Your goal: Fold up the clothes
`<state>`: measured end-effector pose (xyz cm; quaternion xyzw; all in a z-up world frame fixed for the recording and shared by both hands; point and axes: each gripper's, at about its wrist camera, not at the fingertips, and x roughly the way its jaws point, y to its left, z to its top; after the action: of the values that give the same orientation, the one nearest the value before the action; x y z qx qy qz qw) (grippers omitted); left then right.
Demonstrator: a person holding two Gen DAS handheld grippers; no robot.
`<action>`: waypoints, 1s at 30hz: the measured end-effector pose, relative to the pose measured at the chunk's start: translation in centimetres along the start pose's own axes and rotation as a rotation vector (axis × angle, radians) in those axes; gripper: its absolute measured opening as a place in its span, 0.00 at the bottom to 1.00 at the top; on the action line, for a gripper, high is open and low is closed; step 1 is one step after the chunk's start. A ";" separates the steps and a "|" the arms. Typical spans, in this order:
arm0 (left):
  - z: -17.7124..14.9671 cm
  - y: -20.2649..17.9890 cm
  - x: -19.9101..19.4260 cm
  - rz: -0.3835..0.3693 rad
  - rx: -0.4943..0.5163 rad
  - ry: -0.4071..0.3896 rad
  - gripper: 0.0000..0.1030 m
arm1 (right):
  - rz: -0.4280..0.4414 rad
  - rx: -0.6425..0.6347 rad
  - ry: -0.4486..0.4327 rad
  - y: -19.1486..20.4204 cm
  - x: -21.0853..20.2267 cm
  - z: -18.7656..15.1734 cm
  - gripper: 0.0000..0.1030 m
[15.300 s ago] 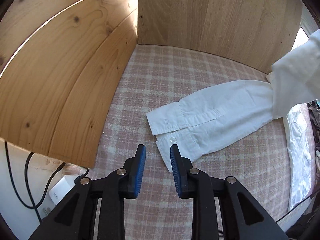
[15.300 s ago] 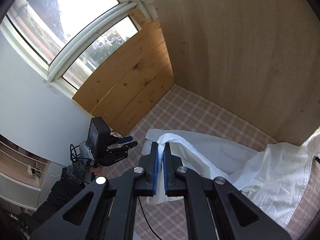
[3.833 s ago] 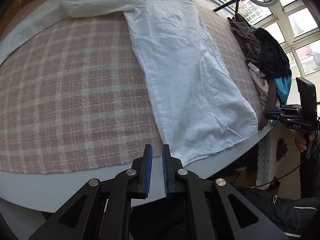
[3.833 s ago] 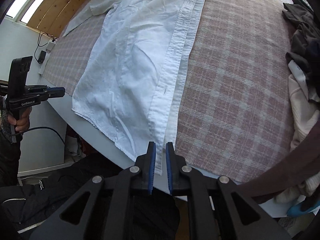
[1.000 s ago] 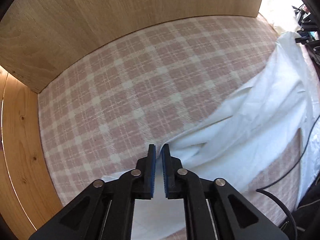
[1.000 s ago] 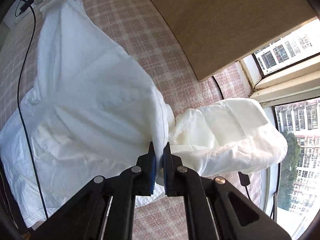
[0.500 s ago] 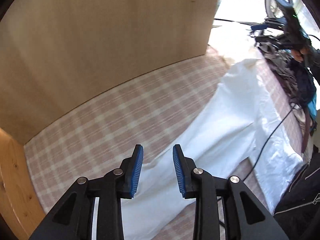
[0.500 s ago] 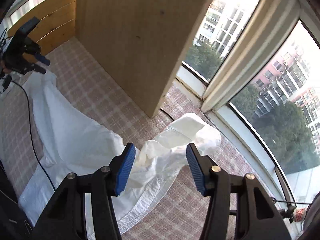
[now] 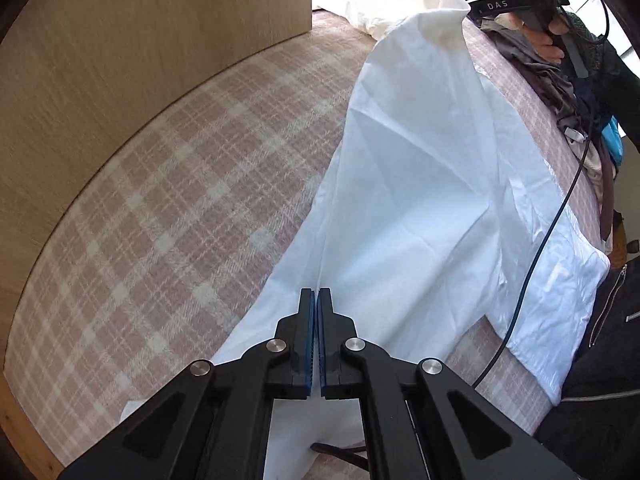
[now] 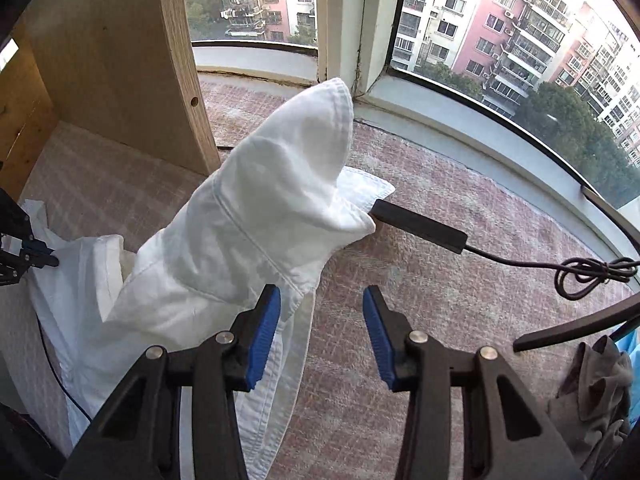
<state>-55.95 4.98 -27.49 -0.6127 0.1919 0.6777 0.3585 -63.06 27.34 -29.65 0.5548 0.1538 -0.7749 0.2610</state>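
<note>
On the pink plaid cover (image 9: 168, 184), rumpled white shirt (image 9: 420, 200), left gripper (image 9: 319, 340) fingers closed empty, right gripper (image 10: 322, 332) fingers closing, nothing between.

The left gripper (image 9: 318, 312) points steeply down, its blue-padded jaws pressed together with nothing visible between them. The right gripper (image 10: 321, 330) also tilts steeply down; its jaws stand apart and are closing, with nothing between the pads. A hand (image 9: 546, 42) grips the right gripper's handle.
</note>
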 end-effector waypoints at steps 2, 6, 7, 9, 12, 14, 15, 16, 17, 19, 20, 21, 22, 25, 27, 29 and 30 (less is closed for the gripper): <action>-0.4 0.2 -0.1 0.000 -0.014 0.010 0.01 | 0.036 0.014 -0.003 -0.2 0.7 0.2 0.42; -0.6 0.0 -0.3 0.002 -0.013 0.015 0.01 | 0.080 0.026 0.008 -0.5 2.2 0.6 0.46; -0.5 -0.1 -0.3 0.003 -0.013 0.016 0.01 | 0.084 0.022 0.013 -0.3 2.6 0.7 0.46; -0.5 -0.1 -0.3 0.003 -0.014 0.018 0.01 | 0.086 0.011 0.015 0.1 3.3 0.8 0.47; -0.5 -0.2 -0.5 0.002 -0.016 0.020 0.01 | 0.072 -0.021 -0.026 1.3 3.4 0.7 0.51; -0.6 -0.3 -0.6 0.005 -0.015 0.020 0.02 | 0.074 -0.044 -0.044 2.1 3.2 0.4 0.40; -0.6 -0.3 -0.6 0.006 -0.015 0.019 0.02 | 0.068 -0.051 -0.053 2.5 2.9 0.3 0.18; -0.6 -0.4 -0.7 0.008 -0.015 0.018 0.02 | 0.056 -0.056 -0.062 2.9 2.5 0.1 0.11; -0.7 -0.4 -0.7 0.010 -0.014 0.017 0.02 | 0.045 -0.060 -0.071 3.2 2.1 -0.1 0.11; -0.7 -0.5 -0.9 0.015 -0.012 0.015 0.02 | 0.021 -0.068 -0.089 3.9 1.2 -0.4 0.09; -0.8 -0.6 -1.0 0.018 -0.012 0.013 0.03 | 0.009 -0.073 -0.098 4.3 0.8 -0.5 0.09; -0.9 -0.6 -1.1 0.020 -0.012 0.010 0.03 | -0.016 -0.059 -0.124 4.4 -0.3 -0.7 0.09; -0.9 -0.6 -1.1 0.023 -0.012 0.007 0.04 | -0.047 -0.035 -0.159 4.3 -1.8 -1.0 0.09; -0.9 -0.2 -1.3 0.016 -0.032 0.000 0.05 | -0.199 -0.045 -0.212 4.3 -4.5 -1.9 0.09; -0.9 0.1 -1.4 0.018 -0.043 -0.004 0.07 | -0.182 -0.055 -0.125 4.1 -2.9 -2.1 0.18; -1.0 0.1 -1.7 0.045 -0.042 -0.006 0.11 | -0.194 -0.031 -0.048 3.6 -1.4 -1.7 0.25; -1.3 0.1 -2.1 0.065 -0.041 -0.007 0.16 | -0.179 0.000 -0.034 3.2 -1.4 -1.4 0.25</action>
<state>-55.20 3.48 -25.73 -0.6108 0.1965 0.6950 0.3245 -59.79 25.81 -28.67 0.5255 0.1981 -0.8046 0.1932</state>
